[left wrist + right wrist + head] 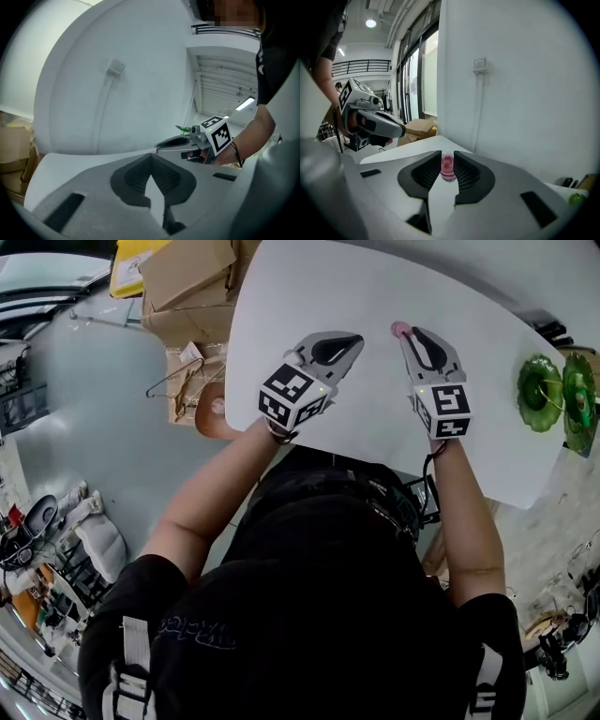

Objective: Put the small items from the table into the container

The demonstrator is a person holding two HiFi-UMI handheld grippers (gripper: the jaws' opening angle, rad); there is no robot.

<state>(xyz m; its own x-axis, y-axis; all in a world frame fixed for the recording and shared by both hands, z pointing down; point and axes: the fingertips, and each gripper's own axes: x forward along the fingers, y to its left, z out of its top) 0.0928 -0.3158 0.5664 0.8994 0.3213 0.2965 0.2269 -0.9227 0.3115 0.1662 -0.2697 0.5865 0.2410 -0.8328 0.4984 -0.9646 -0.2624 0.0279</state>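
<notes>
White worktop [375,296]: right tongs [447,161] clamped on small pink item [400,329], likely light, slippery; grip mid-body. Left tongs [349,341] together, empty.

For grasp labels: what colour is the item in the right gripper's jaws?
Pink item, purplish band at base; clearest in right gripper view.

Matt wht table [375,296]; glossy grn dish [541,393]; translucent pink plastic item [447,168]

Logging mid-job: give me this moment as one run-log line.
left gripper: shut, empty | right gripper: shut on small pink translucent piece | green glass dishes: table's right
</notes>
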